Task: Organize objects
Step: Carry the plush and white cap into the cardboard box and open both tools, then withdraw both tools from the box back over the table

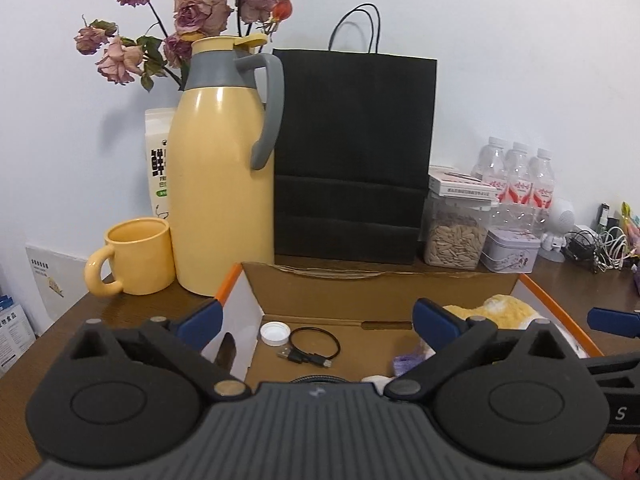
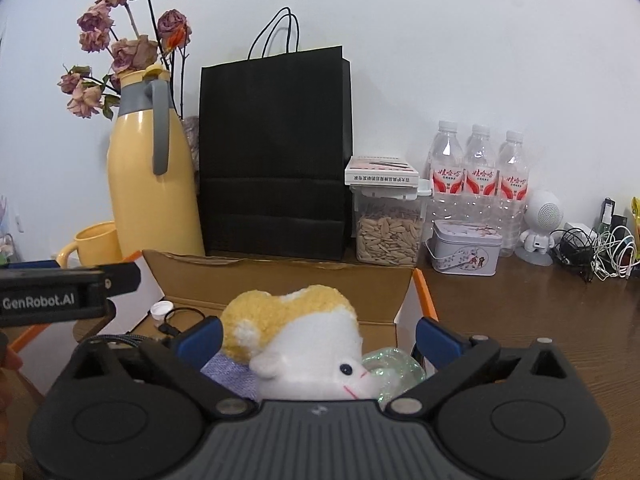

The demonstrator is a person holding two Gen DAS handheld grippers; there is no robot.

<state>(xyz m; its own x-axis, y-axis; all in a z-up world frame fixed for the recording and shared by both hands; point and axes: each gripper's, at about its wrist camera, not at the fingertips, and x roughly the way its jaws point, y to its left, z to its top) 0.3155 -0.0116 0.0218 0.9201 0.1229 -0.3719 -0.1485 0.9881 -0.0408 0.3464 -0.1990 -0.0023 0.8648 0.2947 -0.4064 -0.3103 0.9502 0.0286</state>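
An open cardboard box with orange edges stands on the wooden table. Inside lie a white bottle cap, a coiled black USB cable, a purple cloth and a yellow and white plush toy beside shiny green plastic. My left gripper hangs open over the box's left half, above the cap and cable, with nothing between its fingers. My right gripper is open over the right half. The plush toy lies between its blue pads, which do not press on it.
Behind the box stand a yellow jug, a yellow mug, a black paper bag, a seed jar, a tin, water bottles, a white figurine and tangled cables. Dried roses rise at the back left.
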